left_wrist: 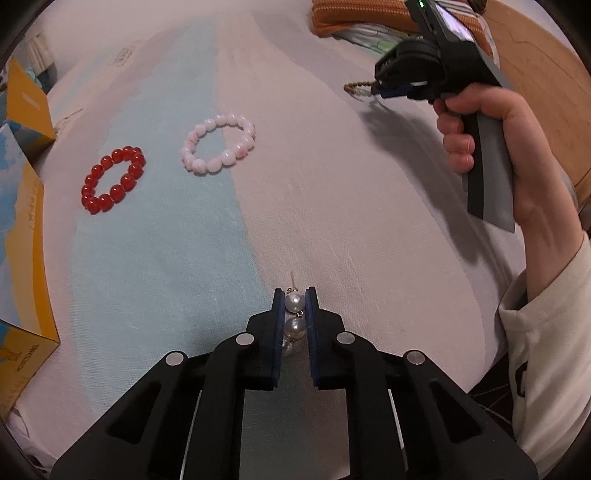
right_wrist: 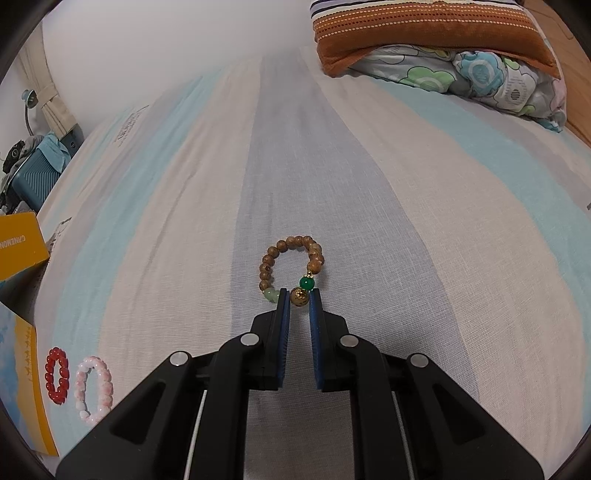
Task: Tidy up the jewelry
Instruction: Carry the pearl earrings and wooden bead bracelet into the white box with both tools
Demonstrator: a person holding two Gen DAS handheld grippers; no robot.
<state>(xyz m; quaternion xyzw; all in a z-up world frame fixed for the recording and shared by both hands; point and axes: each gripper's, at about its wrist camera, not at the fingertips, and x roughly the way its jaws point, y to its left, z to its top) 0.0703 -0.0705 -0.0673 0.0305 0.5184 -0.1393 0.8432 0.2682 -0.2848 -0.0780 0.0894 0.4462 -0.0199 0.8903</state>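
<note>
My left gripper (left_wrist: 294, 295) is shut on a pearl drop earring (left_wrist: 294, 314), held just above the striped bedsheet (left_wrist: 332, 206). A red bead bracelet (left_wrist: 112, 180) and a pink bead bracelet (left_wrist: 218, 143) lie side by side on the sheet to the far left. My right gripper (right_wrist: 300, 295) is shut on a brown wooden bead bracelet (right_wrist: 291, 266) at its gold bead, the loop hanging forward of the fingers. In the left wrist view the right gripper (left_wrist: 373, 88) is at the upper right with the wooden bracelet (left_wrist: 356, 89). The red bracelet (right_wrist: 57, 370) and pink bracelet (right_wrist: 94, 387) also show in the right wrist view.
Yellow cardboard boxes (left_wrist: 26, 206) stand along the bed's left edge. An orange striped pillow (right_wrist: 424, 33) and a flowered quilt (right_wrist: 480, 77) lie at the far right. A wooden headboard (left_wrist: 546, 81) is behind the right hand.
</note>
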